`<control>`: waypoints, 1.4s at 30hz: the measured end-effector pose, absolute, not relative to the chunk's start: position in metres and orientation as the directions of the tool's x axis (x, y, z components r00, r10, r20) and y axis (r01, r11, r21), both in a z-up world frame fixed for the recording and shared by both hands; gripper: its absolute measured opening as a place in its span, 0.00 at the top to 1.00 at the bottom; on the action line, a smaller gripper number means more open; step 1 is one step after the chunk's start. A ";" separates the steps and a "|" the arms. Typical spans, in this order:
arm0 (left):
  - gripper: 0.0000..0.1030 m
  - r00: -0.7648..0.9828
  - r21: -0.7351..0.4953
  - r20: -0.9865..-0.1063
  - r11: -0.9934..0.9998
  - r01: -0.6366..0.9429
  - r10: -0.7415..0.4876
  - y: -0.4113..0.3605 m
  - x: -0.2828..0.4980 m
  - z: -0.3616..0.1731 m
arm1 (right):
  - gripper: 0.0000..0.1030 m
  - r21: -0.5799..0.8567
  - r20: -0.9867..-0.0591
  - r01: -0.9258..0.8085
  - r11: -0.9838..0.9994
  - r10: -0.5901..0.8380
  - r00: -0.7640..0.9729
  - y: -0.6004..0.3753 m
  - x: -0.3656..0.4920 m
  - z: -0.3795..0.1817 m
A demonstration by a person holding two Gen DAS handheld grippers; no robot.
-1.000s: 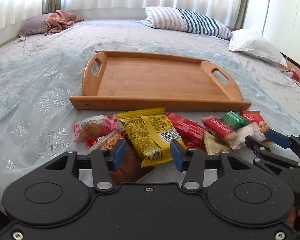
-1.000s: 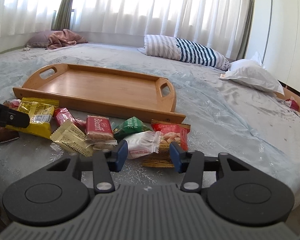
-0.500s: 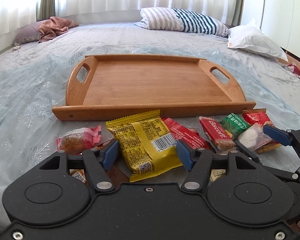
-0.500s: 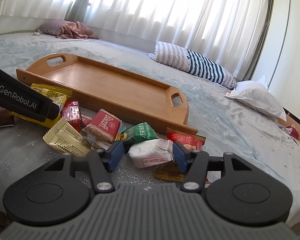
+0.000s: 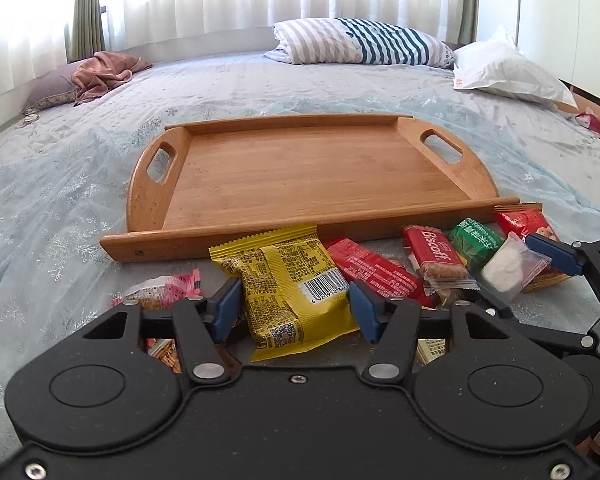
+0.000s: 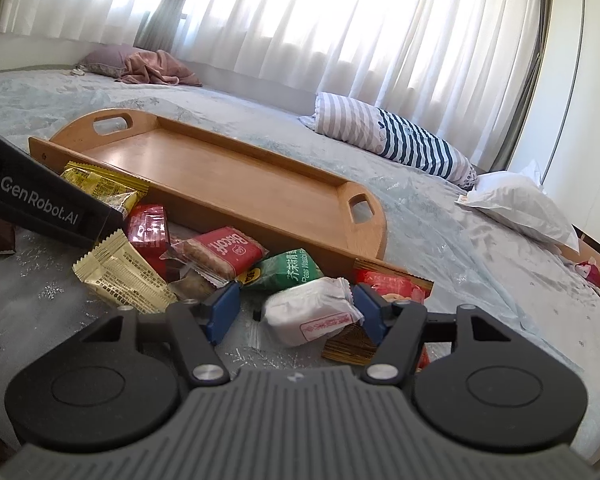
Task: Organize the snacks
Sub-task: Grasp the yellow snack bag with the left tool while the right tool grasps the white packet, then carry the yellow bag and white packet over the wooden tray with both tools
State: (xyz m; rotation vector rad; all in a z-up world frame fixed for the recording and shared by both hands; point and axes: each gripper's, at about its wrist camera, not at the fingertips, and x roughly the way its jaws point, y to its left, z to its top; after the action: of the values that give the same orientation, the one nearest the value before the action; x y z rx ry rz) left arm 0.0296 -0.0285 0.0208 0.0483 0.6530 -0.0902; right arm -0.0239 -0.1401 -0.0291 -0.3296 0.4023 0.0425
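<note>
Yellow foil snack packet [image 5: 288,280] lies lower centre, just before the wooden tray [image 5: 300,168] rim, between the spread fingers of the left gripper [image 5: 294,308]; not gripped. Likely light, crinkly, slippery; best pinched across its flat sides. Right gripper [image 6: 296,310], fingers wide, straddles a white wrapped cake [image 6: 310,312], probably soft and crushable. Obstructions: red packet [image 5: 376,272] overlaps beside the yellow one; Biscoff biscuit [image 6: 220,252] and green pea packet [image 6: 288,272] crowd the cake.

Bed [image 5: 60,184] with pale-blue spread; wooden tray [image 5: 308,168], snack packets [image 5: 292,280], pillows [image 5: 360,42].
</note>
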 end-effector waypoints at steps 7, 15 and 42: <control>0.55 0.786 -0.012 -0.612 0.995 0.102 -0.088 -0.021 0.026 0.028 | 0.54 -0.245 -0.387 -0.081 0.966 -0.021 0.922 -0.149 -0.028 -0.026; 0.56 0.801 -0.019 -0.592 0.995 0.096 -0.089 -0.015 0.019 0.038 | 0.54 -0.209 -0.334 -0.039 0.977 -0.034 0.942 -0.156 -0.035 -0.010; 0.56 0.801 -0.124 -0.555 0.975 0.186 -0.223 0.011 0.123 0.110 | 0.54 0.229 -0.456 -0.100 0.968 0.197 0.868 -0.209 0.089 0.062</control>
State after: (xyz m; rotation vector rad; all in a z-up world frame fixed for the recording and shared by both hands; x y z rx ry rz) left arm 0.1229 0.0107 0.1096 -0.0639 0.6030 -0.2198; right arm 0.0891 -0.2088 0.0622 0.2016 0.4972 0.1566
